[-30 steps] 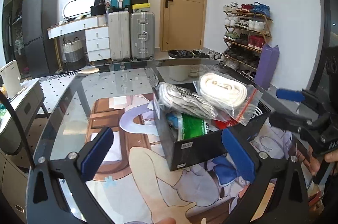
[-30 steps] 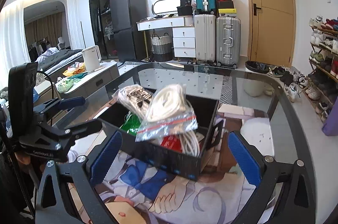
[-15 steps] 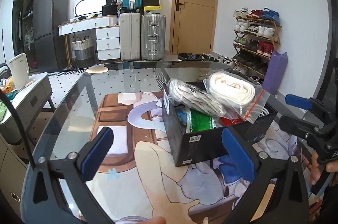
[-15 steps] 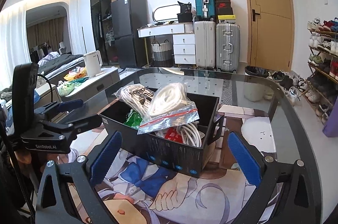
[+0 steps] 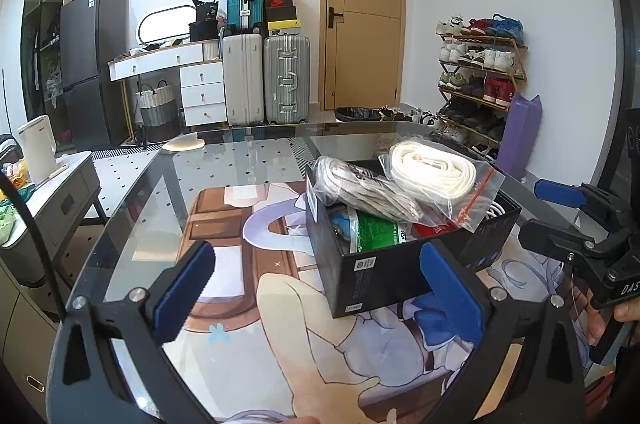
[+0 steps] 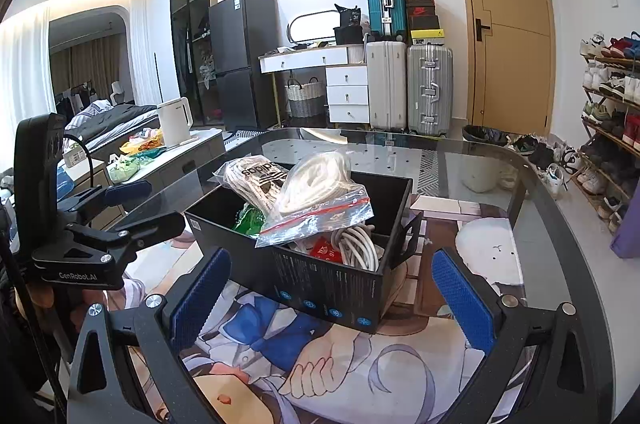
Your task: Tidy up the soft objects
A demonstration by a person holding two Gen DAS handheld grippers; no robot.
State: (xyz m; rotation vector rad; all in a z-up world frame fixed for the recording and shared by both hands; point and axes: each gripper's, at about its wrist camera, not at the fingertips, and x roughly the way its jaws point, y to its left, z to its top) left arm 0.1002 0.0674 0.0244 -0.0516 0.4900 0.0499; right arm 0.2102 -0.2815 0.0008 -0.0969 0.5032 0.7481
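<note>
A black box [image 5: 380, 278] [image 6: 320, 284] stands on the glass table over a printed mat. It holds a clear zip bag of white cord [image 5: 434, 176] [image 6: 316, 188], a bag of grey-white laces [image 5: 360, 190] [image 6: 256, 176], a green packet [image 5: 378, 234] [image 6: 250, 218], a red packet [image 6: 328, 250] and a coiled white cable [image 6: 360, 244]. My left gripper [image 5: 316, 296] is open and empty, held back from the box's near left corner. Open too, my right gripper [image 6: 330, 294] hovers in front of the box's other side with nothing in it. Each gripper shows in the other's view [image 5: 560, 220] [image 6: 136, 208].
The glass table's edge [image 6: 532, 168] curves round the back and right. A low cabinet with a white kettle [image 6: 174, 120] stands to the left. Suitcases [image 5: 266, 80], a drawer unit and a door are behind; a shoe rack [image 5: 478, 76] is at the right.
Both grippers have drawn back and risen slightly from the box; it now looks smaller and lower in both views. Both stay open. The bags in the box have not shifted.
</note>
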